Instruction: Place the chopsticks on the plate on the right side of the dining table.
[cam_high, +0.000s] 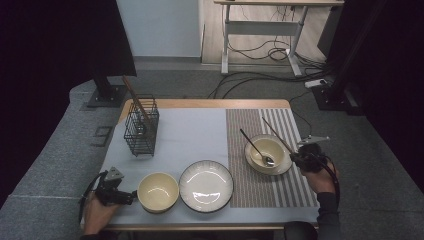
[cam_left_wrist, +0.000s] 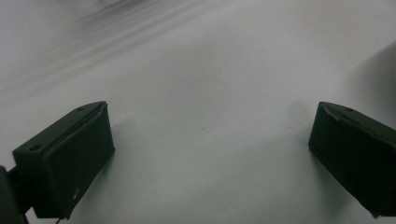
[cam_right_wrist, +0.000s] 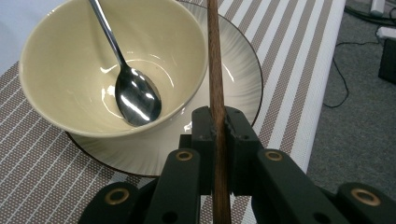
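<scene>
Right gripper (cam_right_wrist: 218, 122) clamped tight on a wooden chopstick (cam_right_wrist: 215, 60), black jaws pressed flat against the thin brown shaft, near the table's right edge. Round, grainy stick, running up past the bowl rim and cut off at the top of the right gripper view. Seen from the high view (cam_high: 276, 134) slanting away over the striped mat (cam_high: 280, 190) toward the far right corner. Just beside the jaws, a cream glazed bowl (cam_right_wrist: 60, 79) sitting on a pale ribbed saucer with a dark rim (cam_right_wrist: 243, 65), shiny metal spoon (cam_right_wrist: 135, 98) resting inside, handle leaning on the far rim. Woven mat, brown and white stripes, fine dotted texture.

Left gripper (cam_high: 131, 197) at the near left corner, jaws spread wide, nothing between them, pale blurred cloth beneath in its own view. Almost touching a second cream bowl (cam_high: 158, 191); hard to tell whether contact is made. Next along the near edge, a round grey ribbed plate (cam_high: 206, 185). Farther back, toward the far left corner, a black wire basket (cam_high: 141, 127) holding more wooden sticks, count unclear.
</scene>
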